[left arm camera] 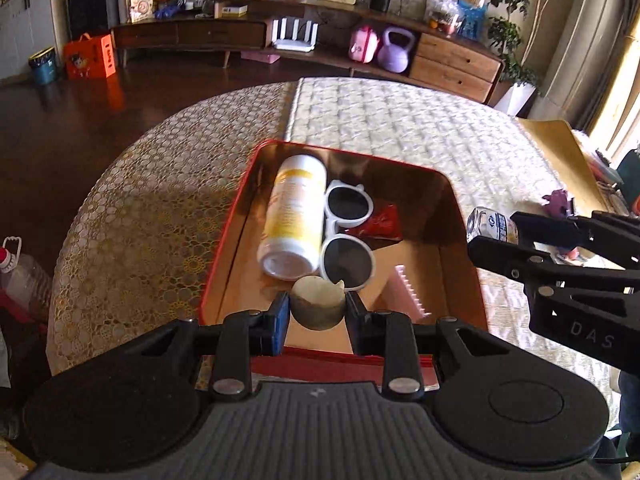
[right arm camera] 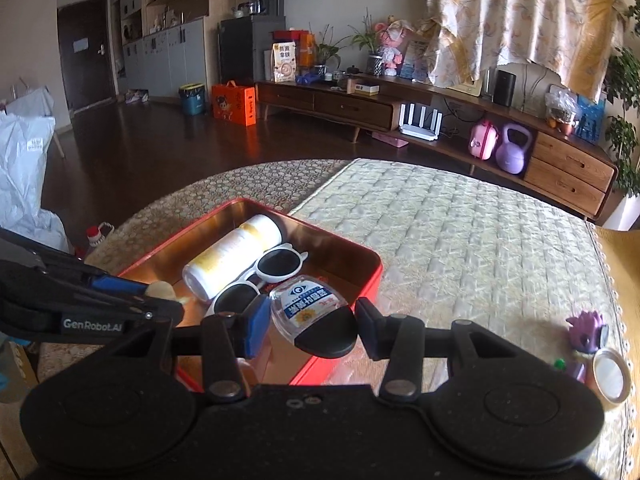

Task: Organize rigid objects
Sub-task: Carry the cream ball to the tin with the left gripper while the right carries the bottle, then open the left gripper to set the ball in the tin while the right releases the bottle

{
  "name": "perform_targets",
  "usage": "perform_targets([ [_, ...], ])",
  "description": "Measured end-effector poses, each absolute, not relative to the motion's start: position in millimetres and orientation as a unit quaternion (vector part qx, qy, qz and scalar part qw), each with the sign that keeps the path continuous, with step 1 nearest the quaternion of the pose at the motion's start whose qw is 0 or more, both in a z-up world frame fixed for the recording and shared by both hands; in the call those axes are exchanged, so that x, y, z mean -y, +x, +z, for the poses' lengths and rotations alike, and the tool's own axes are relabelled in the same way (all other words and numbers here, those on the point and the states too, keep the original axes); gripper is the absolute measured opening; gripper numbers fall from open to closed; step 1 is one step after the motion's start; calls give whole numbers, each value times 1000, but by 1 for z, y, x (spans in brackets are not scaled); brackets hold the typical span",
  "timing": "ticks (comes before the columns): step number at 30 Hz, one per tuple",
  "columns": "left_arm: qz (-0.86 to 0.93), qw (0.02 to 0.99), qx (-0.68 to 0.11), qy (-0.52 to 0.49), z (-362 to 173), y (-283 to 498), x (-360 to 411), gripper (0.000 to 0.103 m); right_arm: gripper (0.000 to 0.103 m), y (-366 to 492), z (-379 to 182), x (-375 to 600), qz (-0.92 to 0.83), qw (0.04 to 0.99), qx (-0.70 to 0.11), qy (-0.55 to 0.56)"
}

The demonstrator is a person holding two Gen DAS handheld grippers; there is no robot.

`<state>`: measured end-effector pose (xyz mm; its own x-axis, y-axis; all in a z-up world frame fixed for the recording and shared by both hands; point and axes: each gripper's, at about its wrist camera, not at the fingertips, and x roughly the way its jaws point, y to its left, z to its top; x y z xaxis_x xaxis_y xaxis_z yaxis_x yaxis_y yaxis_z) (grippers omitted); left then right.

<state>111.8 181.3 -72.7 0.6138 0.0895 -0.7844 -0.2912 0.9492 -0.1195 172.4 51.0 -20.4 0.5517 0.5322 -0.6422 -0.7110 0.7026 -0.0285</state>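
The left hand-held gripper [left arm camera: 318, 308] is narrowly set, its pads pinching a small round pale-topped object [left arm camera: 318, 304] whose nature cannot be determined; it hangs above the near end of the red tin box [left arm camera: 224, 248]. The right hand-held gripper [right arm camera: 312, 326] stands moderately apart, clamped on a small clear bottle with a black cap [right arm camera: 316, 318], held over the near right corner of the same box. The bottle's label shows an eye symbol and blue Chinese characters, too small to read with certainty. Inside the box lie a white and yellow cylindrical bottle [left arm camera: 294, 216] on its side, white-framed sunglasses [left arm camera: 348, 236] just beside it, a red sachet [left arm camera: 382, 222] and a pink comb [left arm camera: 404, 290]; the comb is partly cut off by the left gripper's finger. The box rests on a table [left arm camera: 140, 208] covered with a gold patterned cloth. In the right wrist view the left gripper's body reads "GenRobot.AI"; in the left wrist view the right gripper's body shows the letters "DAS", the rest cut off. A purple toy figure [right arm camera: 588, 334] and a small round mirror [right arm camera: 610, 376] stand on the table, well apart from the box.
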Motion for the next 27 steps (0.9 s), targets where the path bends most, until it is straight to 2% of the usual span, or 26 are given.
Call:
perform_targets([
  [11, 127, 876, -451, -112, -90, 130, -195, 29, 46, 204, -43, -86, 361, 849, -358, -143],
  [20, 128, 875, -457, -97, -98, 138, -194, 29, 47, 211, -60, -100, 360, 839, -370, -169],
  [22, 126, 875, -458, -96, -98, 140, -194, 29, 45, 211, -60, -101, 363, 838, -371, -168],
  [27, 124, 872, -465, -87, -100, 146, -192, 29, 49, 207, -58, -99, 367, 838, -369, -166],
])
